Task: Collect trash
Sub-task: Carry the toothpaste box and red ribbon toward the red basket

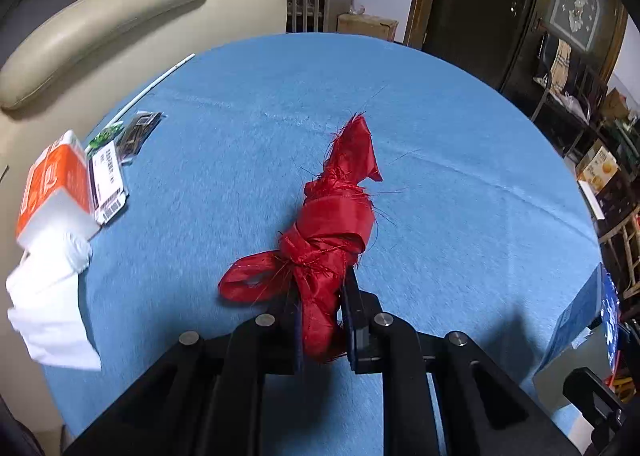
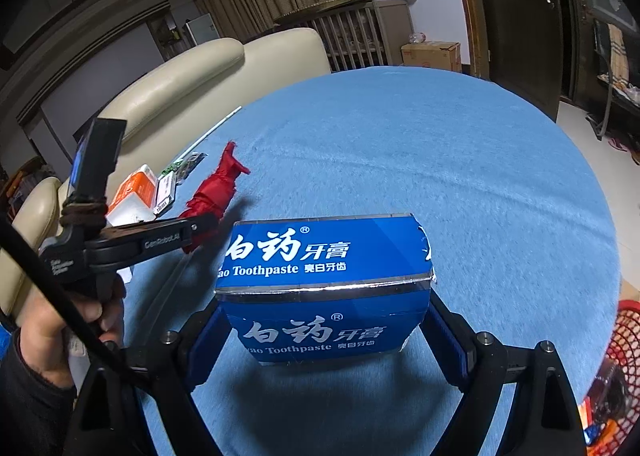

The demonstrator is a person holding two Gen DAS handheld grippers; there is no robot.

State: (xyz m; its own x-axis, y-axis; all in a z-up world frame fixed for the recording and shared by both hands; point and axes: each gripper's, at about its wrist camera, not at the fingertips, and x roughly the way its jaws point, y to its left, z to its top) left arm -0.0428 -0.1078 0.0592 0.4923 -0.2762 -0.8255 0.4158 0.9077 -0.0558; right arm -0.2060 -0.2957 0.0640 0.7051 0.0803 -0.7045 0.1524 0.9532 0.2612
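Since both items are bound for the red mesh basket [image 2: 624, 340] at the tabletop's [image 1: 440, 127] right edge, each is carried clamped. Left gripper [image 1: 320, 320]: jaws closed on the knotted red ribbon [image 1: 332, 215], held low and level. Right gripper [image 2: 326, 340]: jaws gripping the blue toothpaste box [image 2: 324, 296] by its sides, lifted clear.

Ribbon bundle [image 1: 332, 223] mid-table [image 1: 440, 127]; cartons [image 1: 56, 179] at left edge.
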